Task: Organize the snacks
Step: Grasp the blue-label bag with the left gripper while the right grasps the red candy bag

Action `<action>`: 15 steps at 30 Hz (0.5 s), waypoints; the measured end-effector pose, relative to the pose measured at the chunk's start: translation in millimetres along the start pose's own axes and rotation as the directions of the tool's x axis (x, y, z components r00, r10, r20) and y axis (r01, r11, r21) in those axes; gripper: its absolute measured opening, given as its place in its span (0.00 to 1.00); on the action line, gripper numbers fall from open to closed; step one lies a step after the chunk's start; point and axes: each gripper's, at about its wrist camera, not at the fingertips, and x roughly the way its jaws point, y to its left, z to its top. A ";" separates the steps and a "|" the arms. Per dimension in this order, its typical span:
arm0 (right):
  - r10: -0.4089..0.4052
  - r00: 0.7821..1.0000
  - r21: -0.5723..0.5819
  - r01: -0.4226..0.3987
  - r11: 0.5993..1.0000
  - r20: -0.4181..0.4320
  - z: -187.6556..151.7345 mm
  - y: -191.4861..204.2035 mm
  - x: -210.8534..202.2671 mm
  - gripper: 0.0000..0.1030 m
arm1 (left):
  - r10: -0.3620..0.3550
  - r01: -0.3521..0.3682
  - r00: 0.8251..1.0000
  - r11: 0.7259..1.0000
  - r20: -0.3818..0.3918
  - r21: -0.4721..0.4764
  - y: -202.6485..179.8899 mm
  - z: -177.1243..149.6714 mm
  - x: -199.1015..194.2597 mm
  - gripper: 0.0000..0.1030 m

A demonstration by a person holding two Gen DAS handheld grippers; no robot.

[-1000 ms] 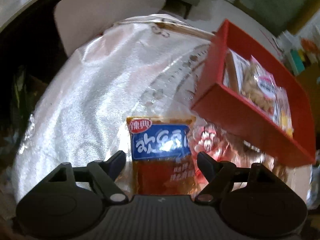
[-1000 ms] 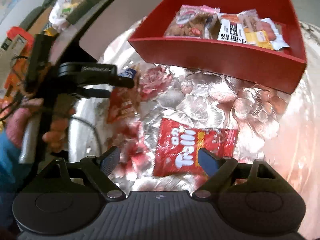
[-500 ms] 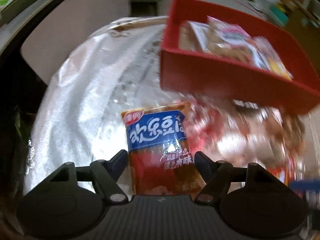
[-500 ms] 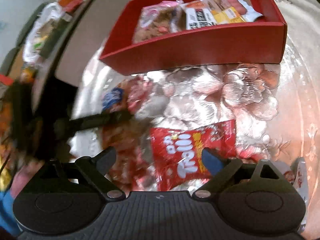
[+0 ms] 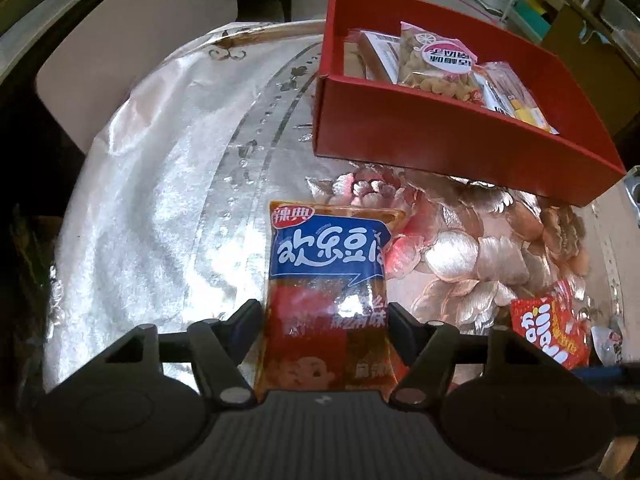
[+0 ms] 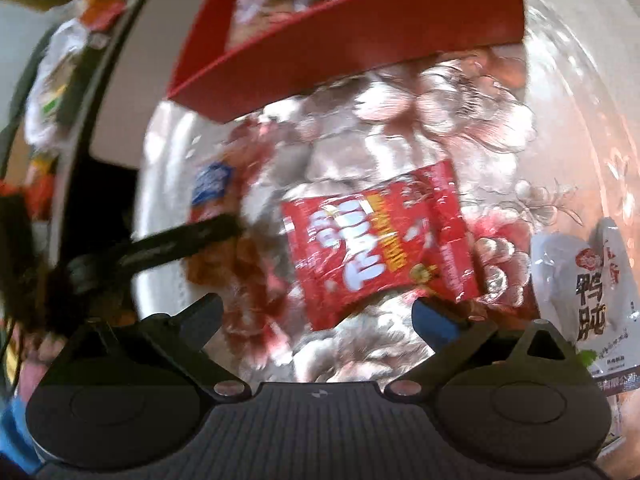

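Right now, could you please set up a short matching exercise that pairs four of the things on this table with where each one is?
Things:
1. blue-and-orange snack packet
2. red Trolli packet
3. red box
4. white snack pouch

Places:
A. lying on the tablecloth ahead of the open right gripper
B. at the far side of the table, packets inside
C. between the fingers of the left gripper
D. at the right edge of the right wrist view

Pairs: 1-C, 2-A, 3-B, 4-D
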 end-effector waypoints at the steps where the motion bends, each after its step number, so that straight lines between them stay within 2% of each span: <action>1: -0.019 1.000 -0.005 0.019 1.000 0.016 5.2 0.4 2.5 0.99 | -0.002 0.002 1.000 1.000 0.001 0.000 0.3 -0.4 -0.4 0.59; 5: -0.095 0.991 -0.043 0.099 0.994 0.098 29.2 7.0 7.5 0.99 | 0.009 -0.009 1.000 1.000 0.000 0.029 -2.7 -2.1 0.2 0.60; 8: -0.145 0.984 -0.118 0.157 0.981 0.102 39.3 18.0 17.9 1.00 | 0.029 -0.029 1.000 0.998 0.002 0.060 -9.0 -2.6 2.6 0.61; 12: -0.226 0.967 -0.260 0.250 0.932 0.122 27.9 35.0 30.1 1.00 | 0.050 -0.050 0.999 0.995 0.003 0.088 -15.7 -2.9 4.8 0.64; 15: -0.249 0.958 -0.304 0.281 0.910 0.142 21.0 39.0 34.5 1.00 | 0.055 -0.056 0.998 0.995 0.004 0.083 -11.2 -2.5 4.0 0.65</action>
